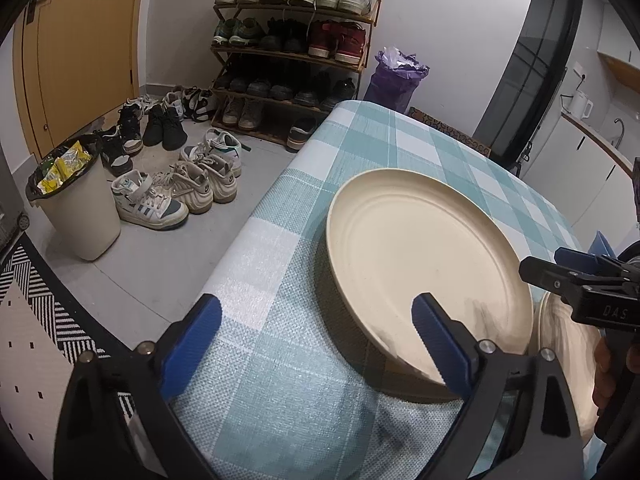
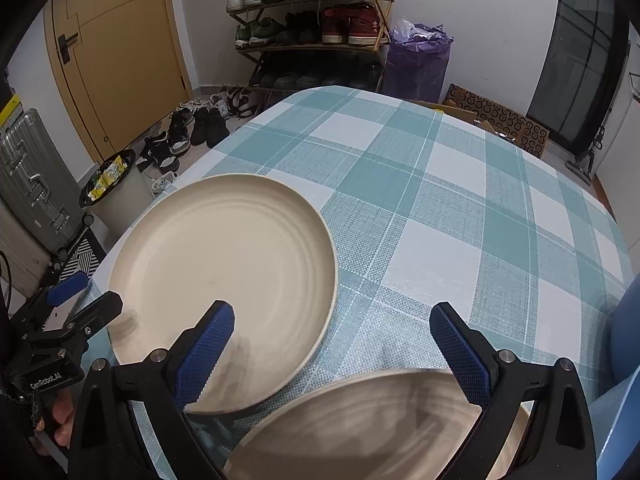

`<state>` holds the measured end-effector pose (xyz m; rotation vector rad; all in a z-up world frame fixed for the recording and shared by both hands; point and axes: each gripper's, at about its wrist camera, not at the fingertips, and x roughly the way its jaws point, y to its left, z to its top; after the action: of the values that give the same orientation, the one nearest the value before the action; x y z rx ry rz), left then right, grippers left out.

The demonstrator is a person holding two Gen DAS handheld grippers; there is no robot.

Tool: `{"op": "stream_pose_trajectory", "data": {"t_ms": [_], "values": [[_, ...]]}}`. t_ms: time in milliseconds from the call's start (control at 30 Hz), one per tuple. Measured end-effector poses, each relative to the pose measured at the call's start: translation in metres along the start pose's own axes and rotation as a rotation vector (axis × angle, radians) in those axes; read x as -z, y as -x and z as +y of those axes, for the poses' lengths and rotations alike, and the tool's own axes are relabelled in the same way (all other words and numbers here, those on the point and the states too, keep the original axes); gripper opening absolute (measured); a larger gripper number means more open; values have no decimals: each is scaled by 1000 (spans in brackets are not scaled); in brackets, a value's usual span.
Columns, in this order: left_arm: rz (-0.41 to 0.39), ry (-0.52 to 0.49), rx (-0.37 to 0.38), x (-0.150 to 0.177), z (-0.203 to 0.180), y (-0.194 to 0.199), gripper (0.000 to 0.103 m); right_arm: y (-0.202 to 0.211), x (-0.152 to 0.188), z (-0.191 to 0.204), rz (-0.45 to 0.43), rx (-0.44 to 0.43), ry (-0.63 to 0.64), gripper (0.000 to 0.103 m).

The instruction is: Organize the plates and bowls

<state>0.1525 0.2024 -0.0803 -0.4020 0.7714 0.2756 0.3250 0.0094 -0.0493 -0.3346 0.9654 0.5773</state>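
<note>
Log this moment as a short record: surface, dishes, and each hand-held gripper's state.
surface: table with teal checked cloth
dish 1: cream plate, lying flat on the cloth
dish 2: second cream dish, blurred, nearest the camera, apart from the plate
left hand-held gripper: open, one finger over the plate's near rim, holding nothing
right hand-held gripper: open, above the second dish, holding nothing

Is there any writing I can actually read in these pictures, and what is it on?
"DAS": white letters on the black body of the right gripper, seen from the left wrist.
"GenRobot.AI": white letters on the black body of the left gripper, seen from the right wrist.
Yellow sticker on the suitcase: too small to read.
Shoe logos: unreadable.
</note>
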Motion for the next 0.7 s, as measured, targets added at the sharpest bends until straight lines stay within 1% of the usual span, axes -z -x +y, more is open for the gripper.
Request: {"op": "stream_pose_trajectory", "data": {"t_ms": [100, 167, 200, 233, 267, 400, 533, 600, 700], "values": [[1, 3, 5, 0, 1, 0, 94, -6, -2, 1, 12, 1, 9, 100], [-1, 3, 5, 1, 1, 1, 93, -10, -2, 2, 24, -7, 11, 93], [0, 2, 8, 0, 0, 0, 90, -10, -2, 2, 24, -7, 11, 90], [4, 1, 14, 1, 0, 0, 85, -13, -2, 2, 32, -12, 9, 85], [7, 2, 16, 1, 0, 1, 84, -17, -2, 2, 48, -22, 5, 80], [8, 3, 20, 2, 1, 1, 82, -21, -2, 3, 55, -29, 6, 77], [19, 2, 35, 3, 1, -2, 68, -24, -3, 2, 65, -24, -3, 72], [24, 1, 39, 3, 1, -3, 66, -25, -5, 2, 71, -23, -4, 71], [27, -2, 48, 3, 0, -3, 60, -27, -5, 2, 76, -29, -2, 61]]}}
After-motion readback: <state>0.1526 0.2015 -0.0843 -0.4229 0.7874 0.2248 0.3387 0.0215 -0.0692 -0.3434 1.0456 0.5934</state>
